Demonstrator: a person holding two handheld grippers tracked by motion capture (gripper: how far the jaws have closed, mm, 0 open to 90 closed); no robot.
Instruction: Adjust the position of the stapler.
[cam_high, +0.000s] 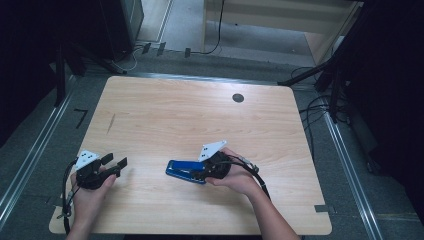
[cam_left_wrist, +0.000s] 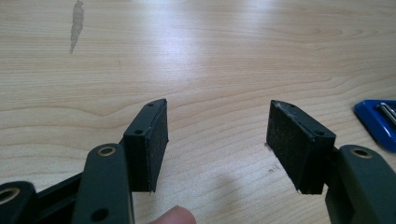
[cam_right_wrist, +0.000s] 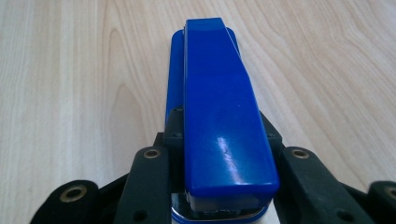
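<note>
A blue stapler (cam_high: 180, 169) lies flat on the wooden table (cam_high: 200, 115), near the front and a little right of centre. My right gripper (cam_high: 197, 174) is shut on its rear end, held in a hand that comes in from the right. In the right gripper view the stapler (cam_right_wrist: 219, 93) runs straight away from the camera, and the right gripper (cam_right_wrist: 223, 126) presses a black pad against each of its sides. At the table's front left, my left gripper (cam_high: 116, 162) rests open and holds nothing. Bare wood shows between the jaws of the left gripper (cam_left_wrist: 217, 140), and the stapler's end (cam_left_wrist: 378, 116) lies far off to its right.
A dark round hole cover (cam_high: 238, 98) sits near the table's far edge. A grey scuff (cam_high: 111, 123) marks the wood at the left. Cables (cam_high: 315, 112) trail on the floor beyond the right edge, beside dark stands.
</note>
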